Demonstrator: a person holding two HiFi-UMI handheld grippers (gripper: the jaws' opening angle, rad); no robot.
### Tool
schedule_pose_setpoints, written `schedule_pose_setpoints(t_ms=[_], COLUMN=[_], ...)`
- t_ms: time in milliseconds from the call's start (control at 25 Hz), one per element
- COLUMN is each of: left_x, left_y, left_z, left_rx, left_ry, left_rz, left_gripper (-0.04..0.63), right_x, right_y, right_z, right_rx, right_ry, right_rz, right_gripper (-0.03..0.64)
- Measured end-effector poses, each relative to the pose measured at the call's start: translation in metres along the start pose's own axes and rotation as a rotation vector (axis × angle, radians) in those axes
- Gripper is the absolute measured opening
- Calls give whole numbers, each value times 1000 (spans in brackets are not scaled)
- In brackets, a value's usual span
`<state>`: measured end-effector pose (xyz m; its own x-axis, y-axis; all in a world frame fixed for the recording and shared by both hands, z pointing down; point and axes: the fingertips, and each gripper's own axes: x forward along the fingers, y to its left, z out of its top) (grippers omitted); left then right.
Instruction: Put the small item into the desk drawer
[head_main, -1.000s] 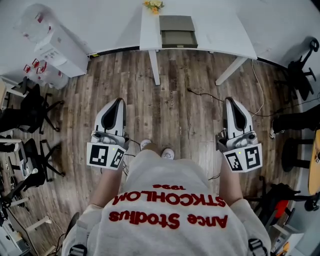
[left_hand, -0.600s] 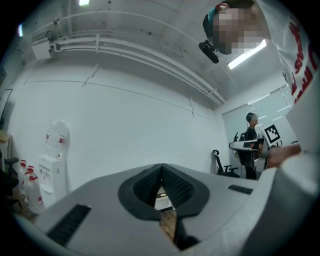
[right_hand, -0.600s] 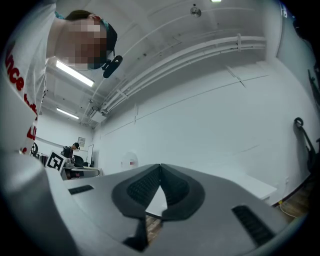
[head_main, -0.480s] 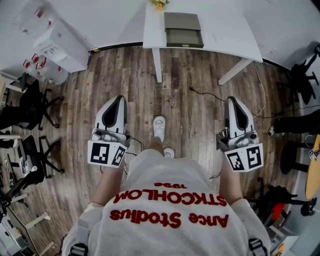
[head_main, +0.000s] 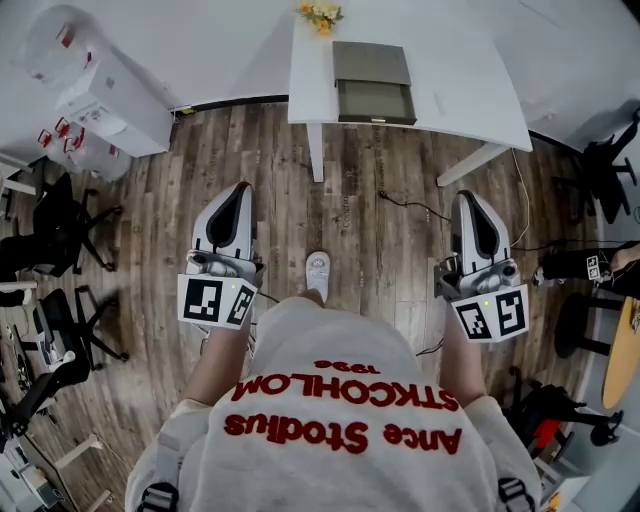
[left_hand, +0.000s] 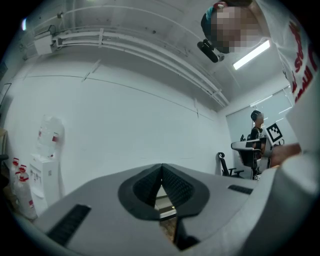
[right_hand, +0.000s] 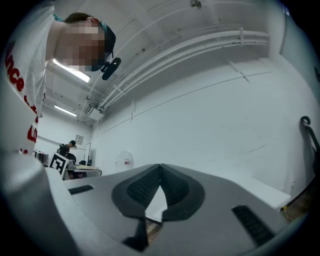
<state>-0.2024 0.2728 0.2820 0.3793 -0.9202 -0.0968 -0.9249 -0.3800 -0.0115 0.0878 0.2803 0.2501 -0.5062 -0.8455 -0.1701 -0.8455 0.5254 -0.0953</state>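
A white desk (head_main: 455, 75) stands at the top of the head view, beyond a stretch of wooden floor. On it sits a grey drawer unit (head_main: 371, 62) with its drawer (head_main: 376, 101) pulled out towards me. I cannot make out any small item. My left gripper (head_main: 238, 192) and right gripper (head_main: 471, 198) are held level at waist height, pointing at the desk and well short of it. In the left gripper view the left gripper (left_hand: 161, 168) has its pads meeting at the tip with nothing between them. The right gripper (right_hand: 160, 167) looks the same in its own view.
Yellow flowers (head_main: 320, 14) stand at the desk's back edge. White boxes (head_main: 105, 95) and black office chairs (head_main: 60, 220) line the left side. A cable (head_main: 420, 207) lies on the floor by the desk leg (head_main: 316, 150). Another chair (head_main: 600, 150) stands at the right.
The person has stepped towards the desk, which now sits lower and nearer in the head view. Both grippers moved forward with the body and stayed shut.
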Motion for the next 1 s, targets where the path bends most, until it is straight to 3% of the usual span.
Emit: schedule_pose_setpoints(t_ms=[480, 760, 1000], left_x=[80, 98, 113], left_y=[43, 56, 54], left_z=[0, -11, -22], left_rx=[3, -18, -15], left_ry=[-19, 13, 38], left_rz=[-62, -78, -78], left_gripper=[8, 8, 8], right_x=[68, 74, 93], right_y=[-24, -38, -54], right_z=[-4, -18, -25], right_rx=[-14, 26, 35], right_ry=[-8, 14, 22], right_rz=[-33, -85, -68], right_gripper=[5, 5, 5])
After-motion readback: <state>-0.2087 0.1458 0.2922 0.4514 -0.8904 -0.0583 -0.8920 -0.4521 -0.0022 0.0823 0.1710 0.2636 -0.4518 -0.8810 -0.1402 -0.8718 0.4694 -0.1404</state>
